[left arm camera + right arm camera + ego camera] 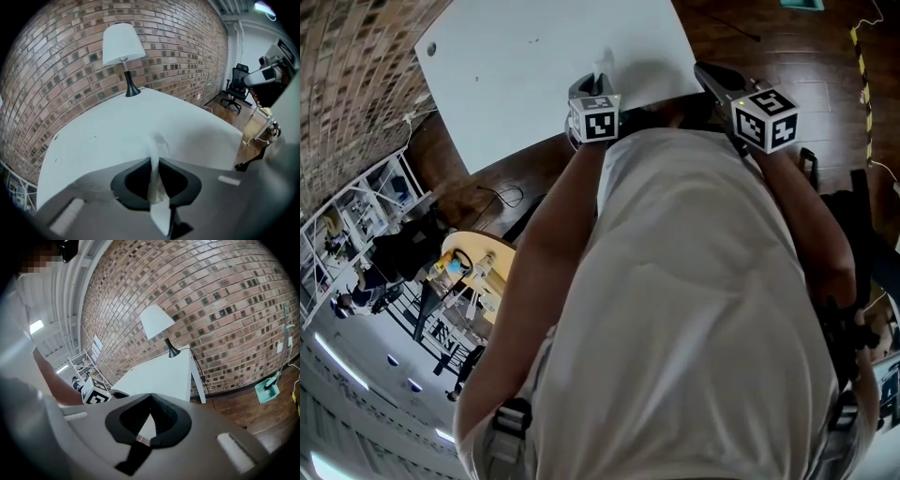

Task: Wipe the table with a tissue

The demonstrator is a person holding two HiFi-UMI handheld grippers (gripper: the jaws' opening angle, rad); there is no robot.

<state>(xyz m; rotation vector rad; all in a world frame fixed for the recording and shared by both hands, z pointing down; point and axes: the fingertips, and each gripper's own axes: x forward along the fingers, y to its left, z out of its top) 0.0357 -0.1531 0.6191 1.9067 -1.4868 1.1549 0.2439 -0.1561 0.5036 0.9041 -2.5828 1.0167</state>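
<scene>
Jaws of the left gripper (154, 157) pinch the tissue (158, 206) over the white table (117, 136) — specks show, so wiping looks mostly ahead; the right gripper (149, 404) is closed, empty.

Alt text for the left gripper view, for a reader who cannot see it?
The left gripper is shut on a white tissue, pointing at a white table. A lamp with a white shade stands at the table's far end, before a brick wall.

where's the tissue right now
The tissue is pinched in the shut left gripper, centre of the left gripper view, its tip over the white table's near edge, well short of the lamp.
</scene>
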